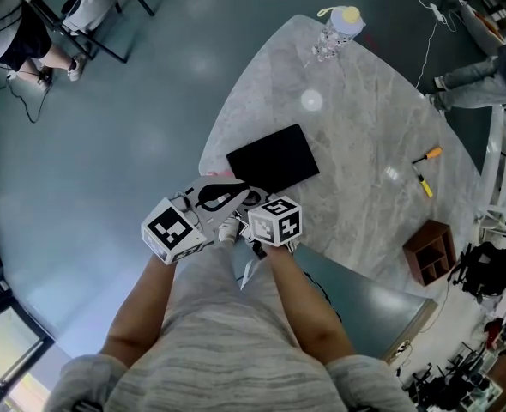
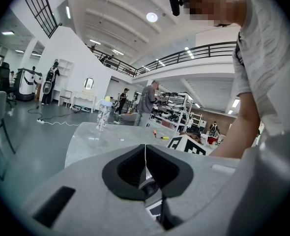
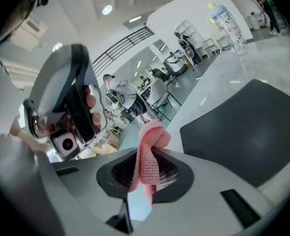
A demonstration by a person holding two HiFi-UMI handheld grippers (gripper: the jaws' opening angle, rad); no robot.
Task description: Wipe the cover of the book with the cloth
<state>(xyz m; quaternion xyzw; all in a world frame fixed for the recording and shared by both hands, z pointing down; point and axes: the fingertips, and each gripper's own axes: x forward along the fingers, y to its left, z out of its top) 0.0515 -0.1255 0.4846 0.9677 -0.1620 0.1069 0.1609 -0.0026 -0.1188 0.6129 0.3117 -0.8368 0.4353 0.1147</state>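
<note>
Here, the pink cloth (image 3: pixel 149 154) is hard to make out from the head view, yet the right gripper view shows the right gripper (image 3: pixel 146 173) clamping it near the black book (image 1: pixel 273 160) on the grey marble table (image 1: pixel 364 204) (a bottle (image 1: pixel 339 31) stands at its far edge), while the left gripper's (image 2: pixel 145 157) 2 jaws meet on nothing.

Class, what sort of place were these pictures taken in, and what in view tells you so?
Probably a big open workshop or lab hall: a railed mezzanine runs overhead, shelving racks loaded with equipment stand behind, and a marble-look table sits on a grey floor.
</note>
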